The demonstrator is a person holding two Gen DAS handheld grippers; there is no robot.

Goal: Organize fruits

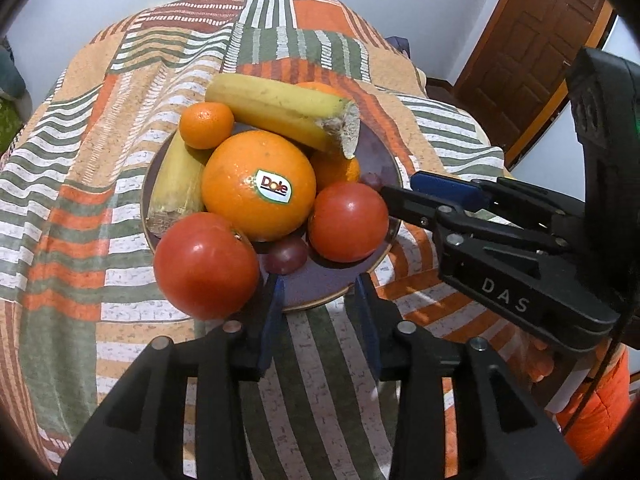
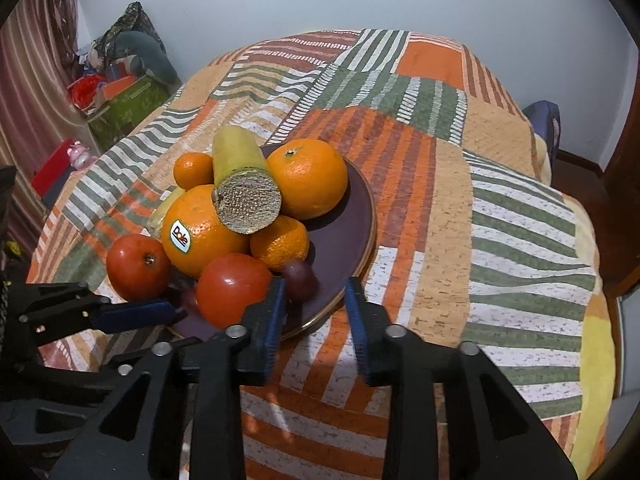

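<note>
A dark purple plate [image 1: 320,284] [image 2: 348,236] holds piled fruit: a large orange with a Dole sticker [image 1: 258,184] [image 2: 200,232], two cut bananas [image 1: 280,110] [image 1: 176,184] [image 2: 240,168], small mandarins [image 1: 206,124] [image 2: 193,170], another orange [image 2: 308,176], two red tomatoes [image 1: 206,266] [image 1: 347,222] [image 2: 138,266] [image 2: 232,288] and a dark grape [image 1: 286,258] [image 2: 300,278]. My left gripper [image 1: 320,316] is open and empty at the plate's near rim. My right gripper [image 2: 316,312] is open and empty at the plate's edge; it also shows in the left wrist view [image 1: 404,194] beside the right tomato.
The plate sits on a table under a striped orange, green and white cloth [image 1: 80,200] [image 2: 500,220]. A wooden door [image 1: 532,52] stands at the right. Boxes and clutter [image 2: 120,92] lie on the floor at the left, next to a curtain.
</note>
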